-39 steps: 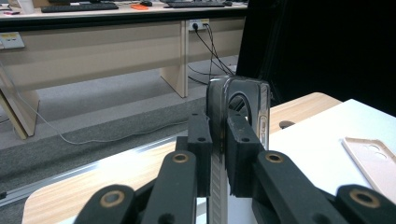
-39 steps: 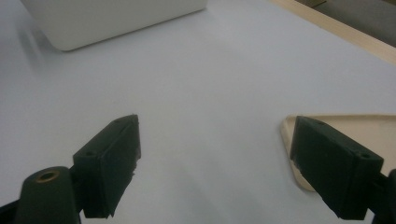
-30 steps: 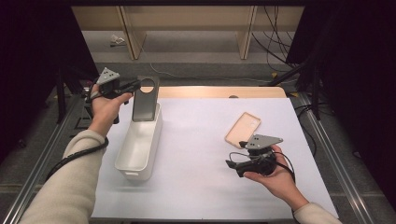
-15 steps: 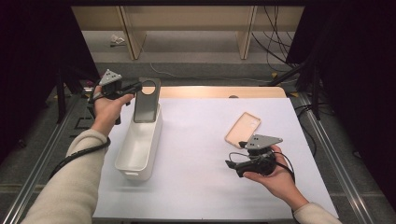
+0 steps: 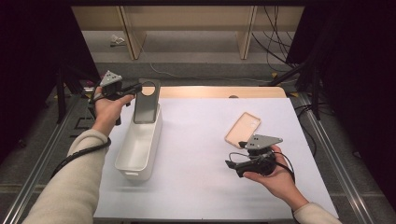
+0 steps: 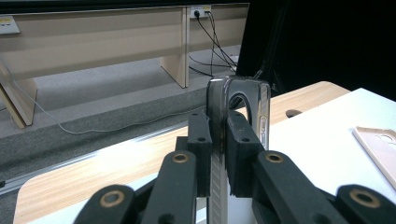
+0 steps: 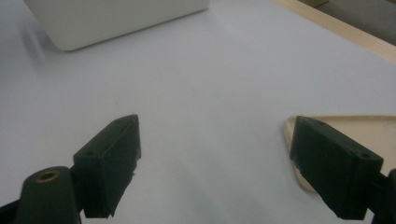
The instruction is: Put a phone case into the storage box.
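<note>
- Where the high view is consulted, the left claw (image 5: 138, 87) is clenched on a dark phone case (image 5: 146, 100), held upright over the far end of the white bin (image 5: 127, 161).
- Only the high view gives the full layout: the bin lies lengthwise on the left part of the white worktop (image 5: 196, 140), with the right claw (image 5: 230, 164) well to the right of it.
- A beige phone case (image 5: 243, 129) lies flat on the worktop to the right of the bin, just beyond the right claw.
- From the left gripper view, the grip itself is plain: both pads (image 6: 240, 154) press the two faces of the dark case (image 6: 218, 116), which stands edge-on between them.
- That view also shows the dark case's glossy rim, rounded corners and a large round cutout near its top.
- From the right gripper view, the right claw (image 7: 212, 163) is released, its jaws wide apart with bare worktop between them.
- That view places one corner of the beige case (image 7: 355, 122) beside the right-hand jaw and a rounded end of the bin (image 7: 116, 18) farther off; whether jaw and case touch cannot be told.
</note>
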